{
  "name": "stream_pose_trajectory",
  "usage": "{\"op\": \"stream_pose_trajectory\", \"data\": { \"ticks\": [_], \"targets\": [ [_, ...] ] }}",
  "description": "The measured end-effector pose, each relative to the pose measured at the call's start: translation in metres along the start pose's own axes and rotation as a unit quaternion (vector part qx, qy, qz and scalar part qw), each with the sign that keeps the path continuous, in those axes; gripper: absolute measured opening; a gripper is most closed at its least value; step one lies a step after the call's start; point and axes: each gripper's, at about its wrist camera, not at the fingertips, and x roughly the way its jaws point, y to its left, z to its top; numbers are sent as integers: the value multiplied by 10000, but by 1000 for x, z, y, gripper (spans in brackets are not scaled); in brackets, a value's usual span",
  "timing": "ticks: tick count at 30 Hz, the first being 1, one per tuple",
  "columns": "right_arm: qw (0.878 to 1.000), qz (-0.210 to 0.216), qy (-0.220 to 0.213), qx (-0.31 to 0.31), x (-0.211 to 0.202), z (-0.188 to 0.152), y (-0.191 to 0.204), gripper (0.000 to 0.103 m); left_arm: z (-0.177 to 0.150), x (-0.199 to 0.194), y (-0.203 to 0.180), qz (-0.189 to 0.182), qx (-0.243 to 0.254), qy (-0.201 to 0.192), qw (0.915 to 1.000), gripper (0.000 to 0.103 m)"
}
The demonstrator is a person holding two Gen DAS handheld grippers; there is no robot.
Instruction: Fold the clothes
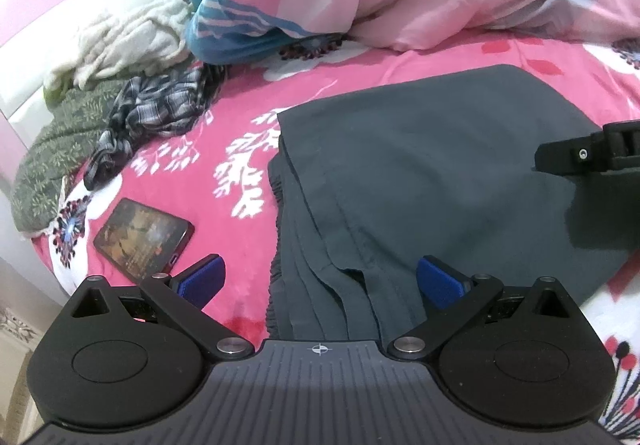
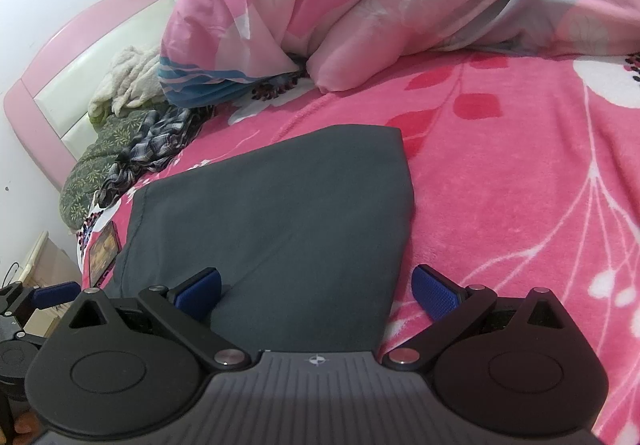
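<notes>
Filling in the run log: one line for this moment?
left gripper: open | right gripper: open | dark grey folded garment: flat on pink floral blanket, unheld

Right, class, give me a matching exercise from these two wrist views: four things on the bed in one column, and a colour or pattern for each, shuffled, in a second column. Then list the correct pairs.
Column one:
1. folded garment
2. phone
3. crumpled cloth beside the phone
4. quilt heaped at the back

Column two:
A. pale pink with grey and white flowers
B. plain dark grey
C. black and white checks
D. dark screen with a brownish picture

Pairs: 1-B, 2-D, 3-C, 4-A.
</notes>
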Motion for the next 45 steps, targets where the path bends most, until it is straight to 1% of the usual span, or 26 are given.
{"op": "stream_pose_trajectory", "data": {
  "ticks": [2,4,8,10,13,17,23,28,33,38,43,45],
  "targets": [
    [10000,-18,-6,-2,0,0,1,103,0,0,1,-28,-24,11,10000,103],
    [9999,-125,-9,8,-1,1,4,103,1,2,6,-162,-158,52,9997,103],
    [9984,-572,-9,18,-7,7,17,103,0,8,19,-536,-547,190,9969,103],
    [9956,-930,-84,-102,-12,8,26,103,0,10,21,-652,-650,231,9955,103],
    [9901,-1371,-158,-241,-21,8,36,103,0,12,23,-751,-734,265,9941,103],
    [9838,-1758,-242,-241,-31,9,40,103,1,13,22,-792,-770,302,9934,103],
    [9815,-1873,-317,-237,-38,10,41,103,1,14,24,-814,-813,344,9928,103],
    [9820,-1847,-325,-240,-37,9,43,103,1,15,24,-817,-811,343,9928,103],
    [9779,-1962,-662,-275,-44,12,49,103,1,16,25,-840,-828,344,9924,103],
    [9601,-2492,-1139,-559,-55,21,58,103,0,16,25,-861,-854,349,9920,103],
    [9483,-2838,-1308,-551,-66,28,55,103,-1,16,26,-895,-880,353,9915,103],
    [9404,-3066,-1383,-511,-73,30,52,103,-1,17,27,-914,-897,359,9911,103]
  ]
}}
